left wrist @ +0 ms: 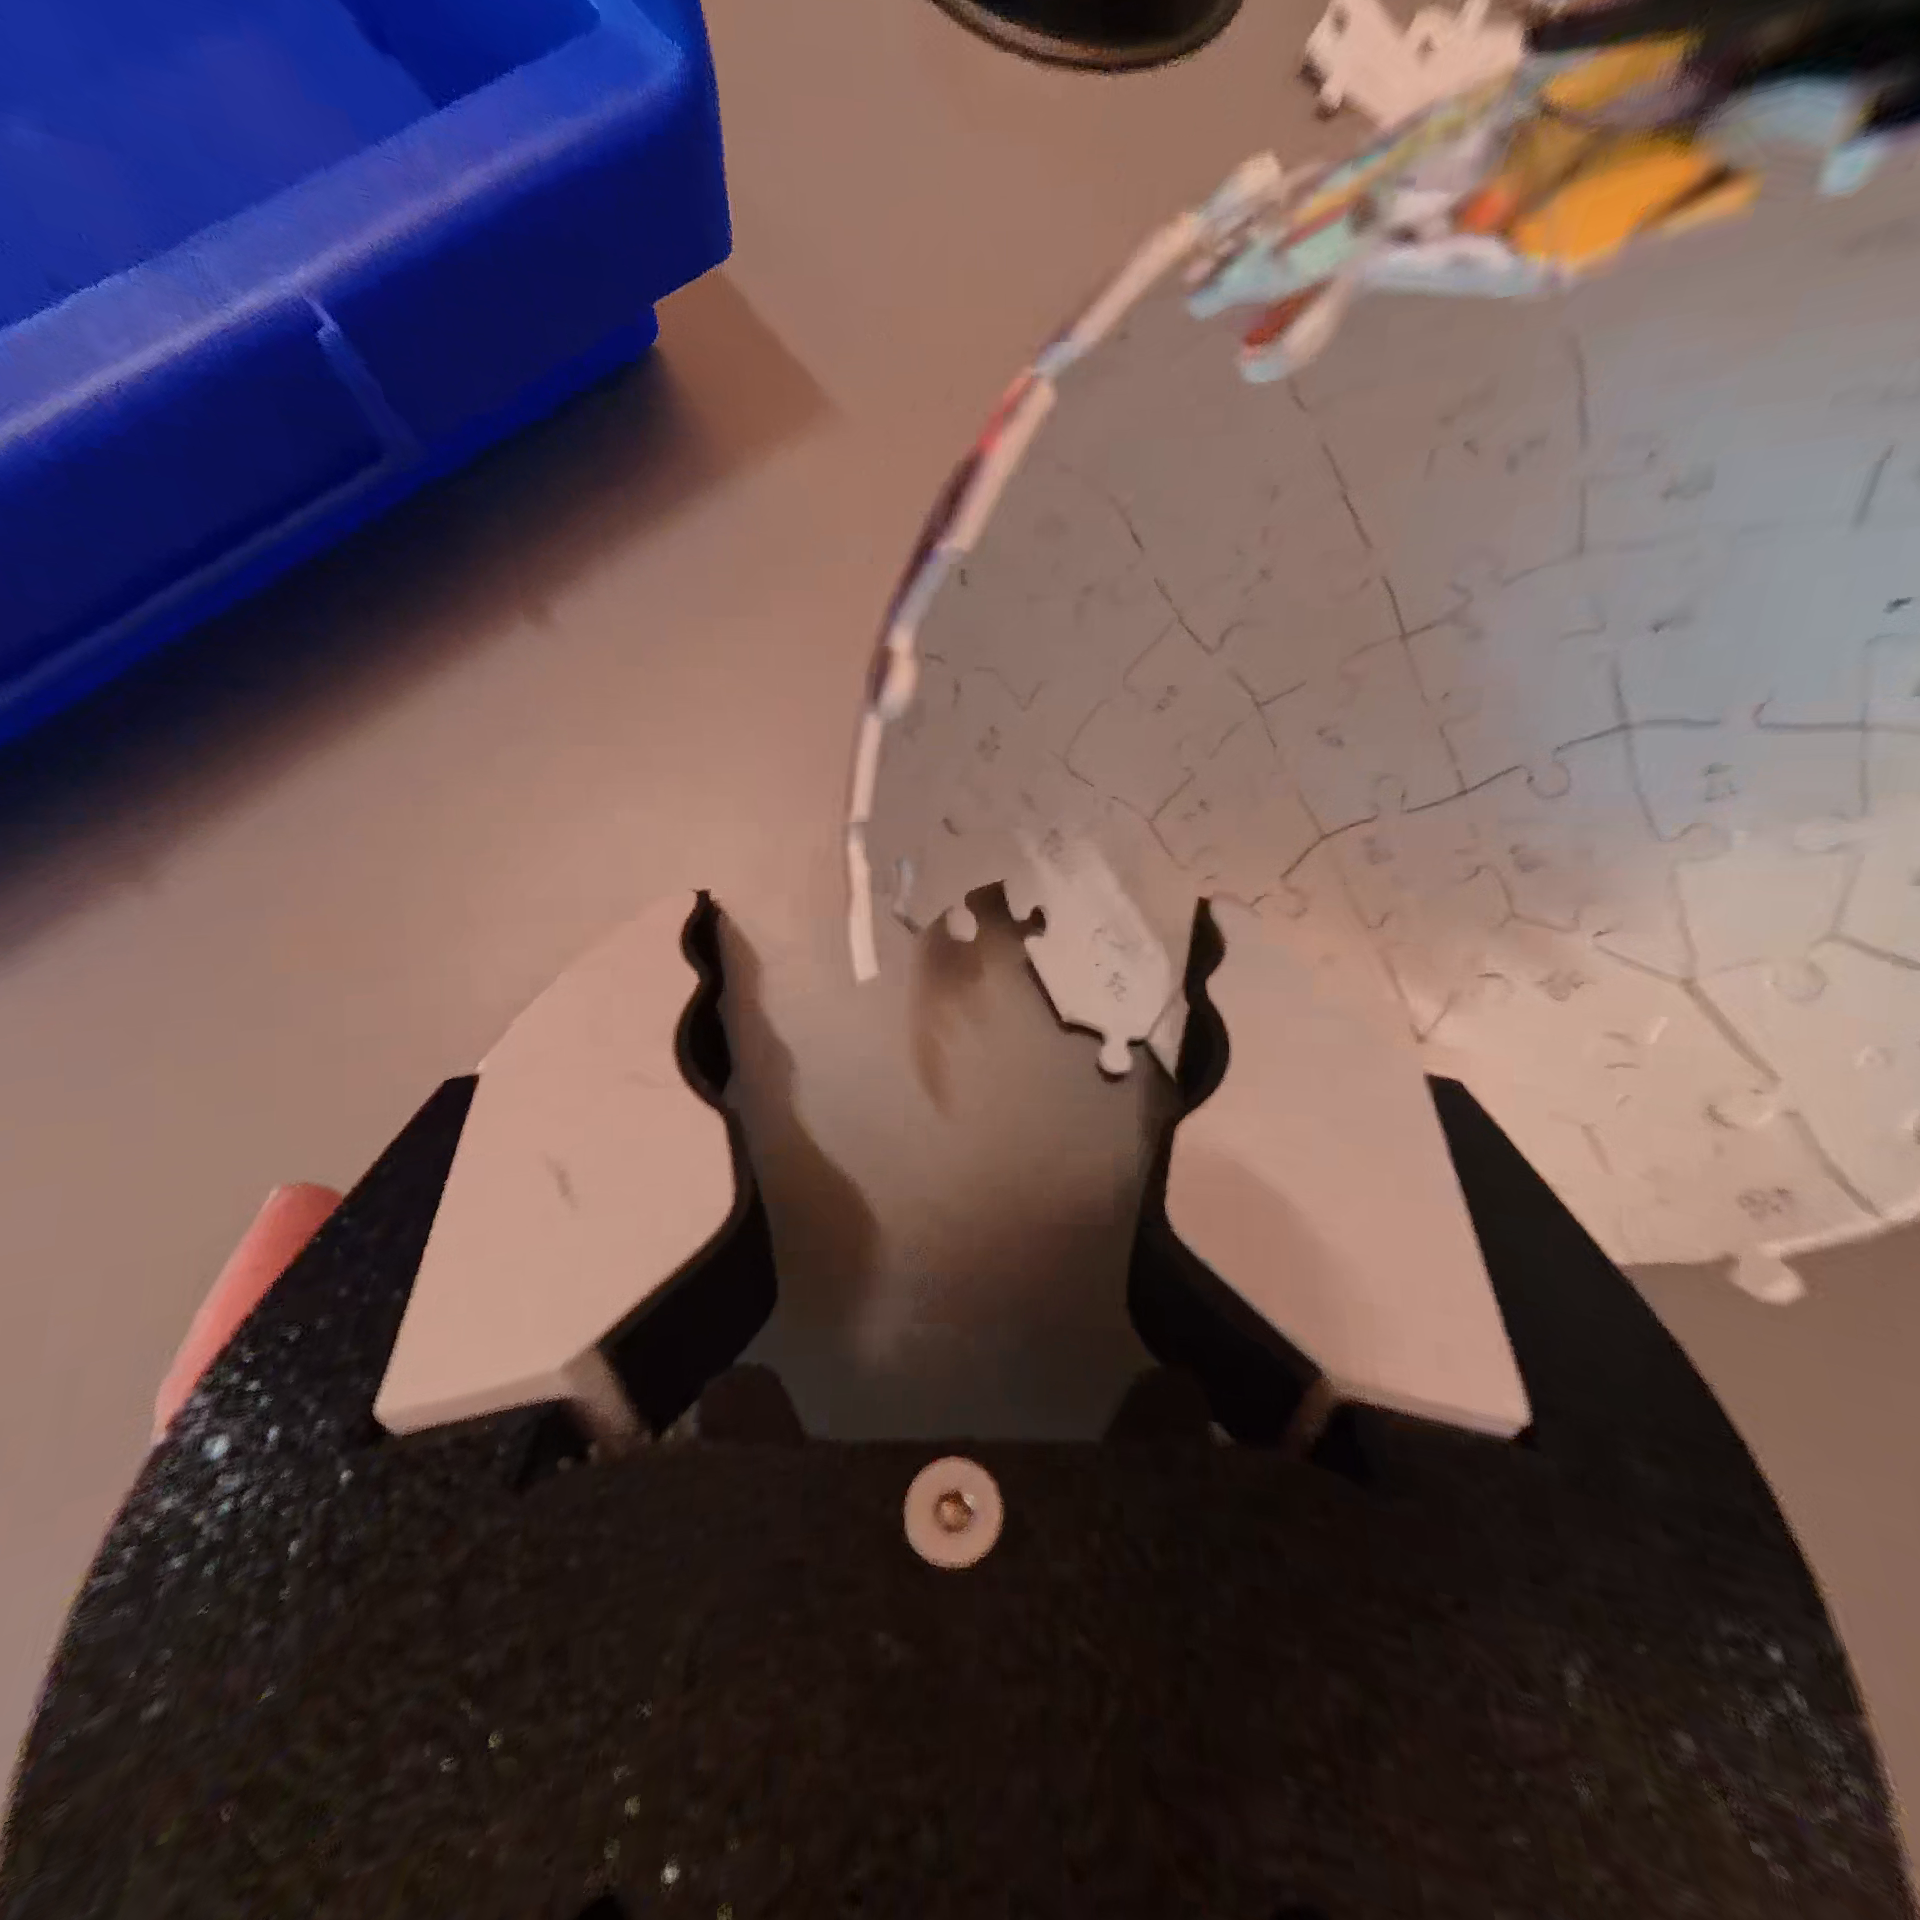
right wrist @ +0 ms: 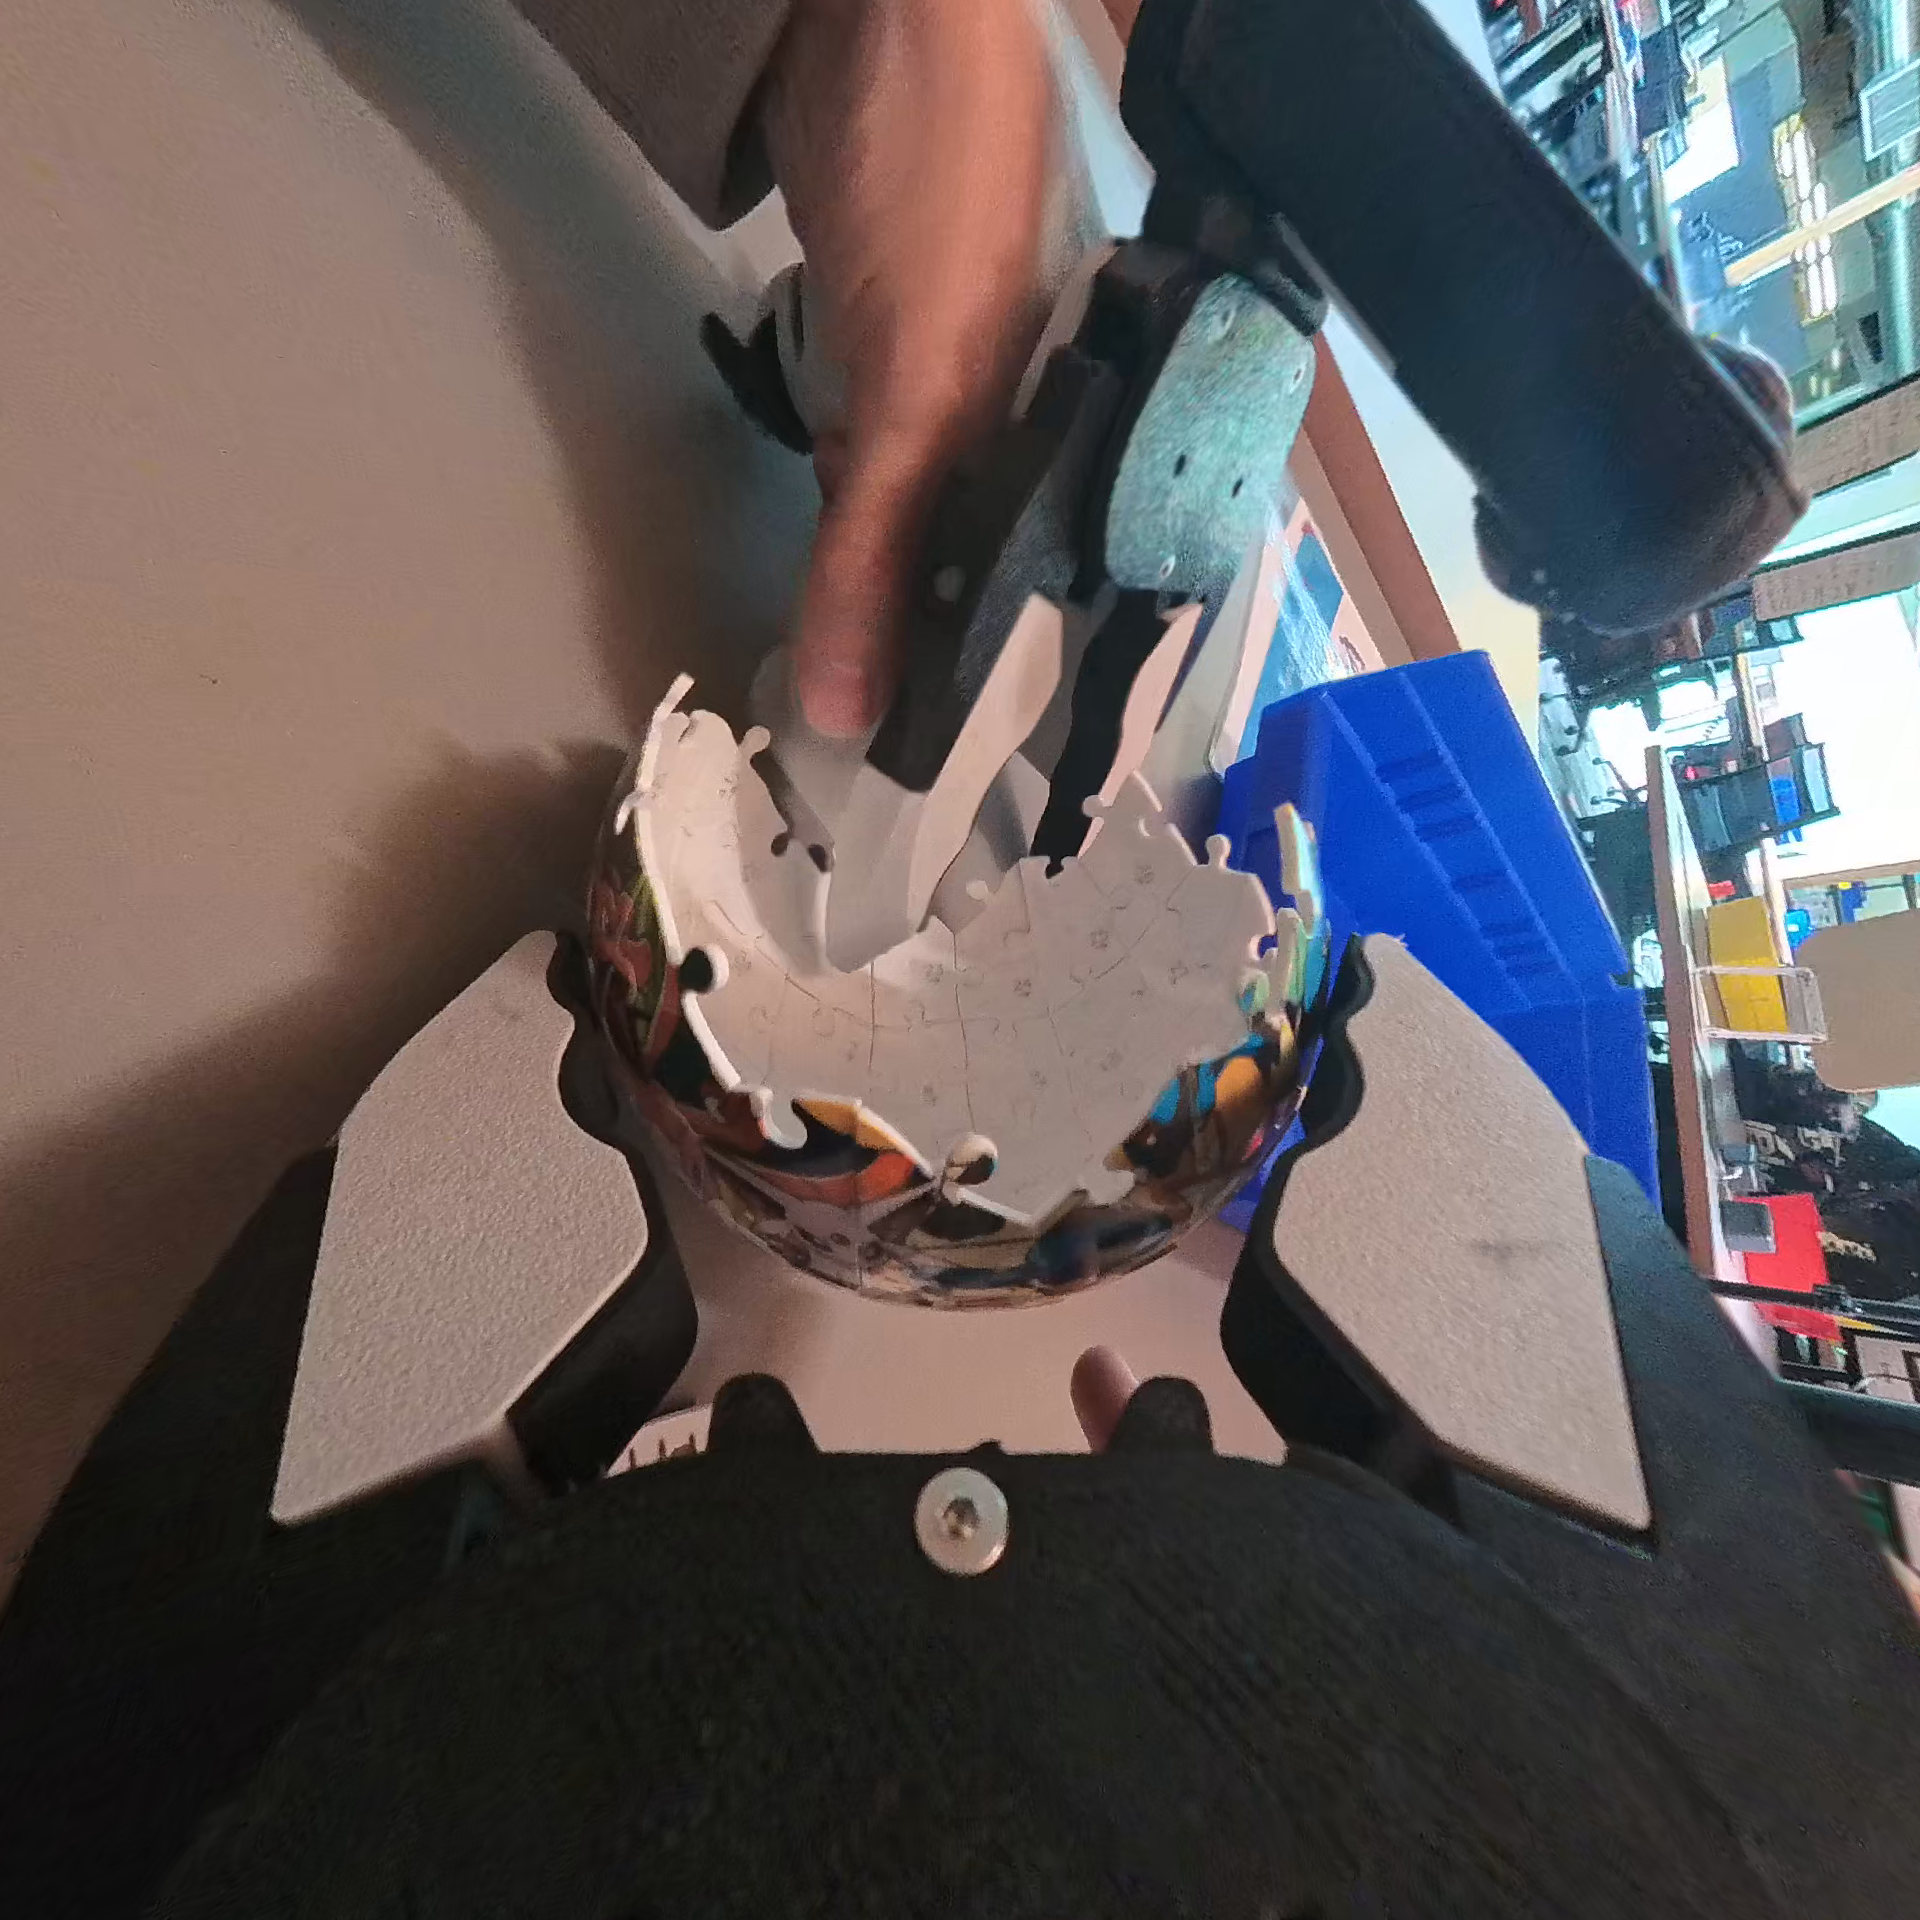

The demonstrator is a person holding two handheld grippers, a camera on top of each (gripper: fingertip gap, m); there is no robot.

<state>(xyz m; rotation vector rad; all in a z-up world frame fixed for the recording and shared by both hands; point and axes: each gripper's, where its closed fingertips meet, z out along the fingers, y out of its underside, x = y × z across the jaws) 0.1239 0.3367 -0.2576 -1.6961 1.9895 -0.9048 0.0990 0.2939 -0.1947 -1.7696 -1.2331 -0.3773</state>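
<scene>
Beige table point(left wrist: 520, 935) beside the bin point(left wrist: 312, 260): right gripper point(right wrist: 951, 1049) clamps the puzzle shell point(right wrist: 997, 997) steady while left gripper point(left wrist: 951, 997), jaws parted, straddles its rim.

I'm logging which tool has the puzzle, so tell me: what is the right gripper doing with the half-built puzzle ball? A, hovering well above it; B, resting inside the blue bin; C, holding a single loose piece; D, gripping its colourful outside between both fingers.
D: in the right wrist view the right gripper has one finger on each side of the puzzle ball, pressing on its printed outer shell.
</scene>
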